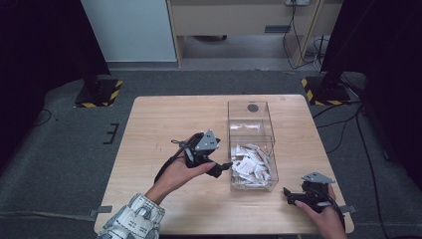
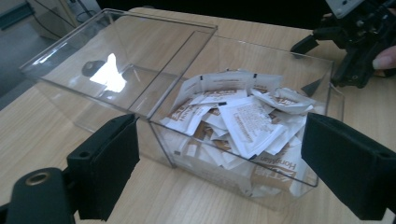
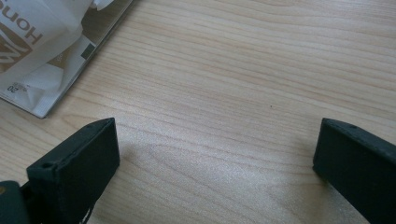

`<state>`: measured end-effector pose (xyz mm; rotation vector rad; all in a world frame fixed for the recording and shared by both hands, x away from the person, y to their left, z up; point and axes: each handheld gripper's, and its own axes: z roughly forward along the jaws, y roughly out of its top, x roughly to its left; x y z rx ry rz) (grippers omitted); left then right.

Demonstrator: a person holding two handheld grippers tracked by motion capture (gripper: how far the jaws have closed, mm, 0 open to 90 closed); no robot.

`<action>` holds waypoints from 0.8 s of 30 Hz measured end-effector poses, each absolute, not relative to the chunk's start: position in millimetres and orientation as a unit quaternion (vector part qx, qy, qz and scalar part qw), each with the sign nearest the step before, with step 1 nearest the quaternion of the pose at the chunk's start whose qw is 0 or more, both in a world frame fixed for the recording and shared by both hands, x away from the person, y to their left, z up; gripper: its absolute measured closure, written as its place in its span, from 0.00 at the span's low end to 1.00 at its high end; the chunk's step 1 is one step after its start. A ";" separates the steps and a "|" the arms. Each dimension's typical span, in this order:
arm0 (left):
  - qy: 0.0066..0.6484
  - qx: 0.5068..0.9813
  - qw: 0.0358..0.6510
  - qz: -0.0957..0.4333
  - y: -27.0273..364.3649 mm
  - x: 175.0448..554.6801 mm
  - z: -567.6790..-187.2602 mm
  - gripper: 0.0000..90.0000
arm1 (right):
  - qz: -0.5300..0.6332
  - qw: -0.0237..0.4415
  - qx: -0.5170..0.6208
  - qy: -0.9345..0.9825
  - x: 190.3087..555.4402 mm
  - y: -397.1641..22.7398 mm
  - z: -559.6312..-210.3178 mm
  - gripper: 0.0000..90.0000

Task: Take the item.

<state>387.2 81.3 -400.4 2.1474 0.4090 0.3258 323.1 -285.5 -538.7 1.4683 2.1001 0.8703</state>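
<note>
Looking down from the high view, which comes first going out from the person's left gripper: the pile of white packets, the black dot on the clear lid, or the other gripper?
From the left gripper:
1. White packets, just right of it, in the clear box's near part.
2. Black dot on the clear lid, farther back; and the right gripper, toward the near right corner. These two are too close to call.
</note>
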 end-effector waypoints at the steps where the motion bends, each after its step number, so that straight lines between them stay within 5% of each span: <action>1: 0.164 0.868 0.450 0.131 79.9 387.3 -400.0 0.12 | 0.314 0.216 0.530 0.758 323.1 -285.6 -538.7 0.01; 12: 0.142 0.876 0.445 0.121 58.5 385.8 -399.9 0.12 | 0.314 0.216 0.530 0.758 323.1 -285.6 -538.7 0.01; 24: 0.130 0.896 0.409 0.115 32.1 392.6 -412.6 0.29 | 0.314 0.216 0.530 0.757 323.1 -285.6 -538.7 0.01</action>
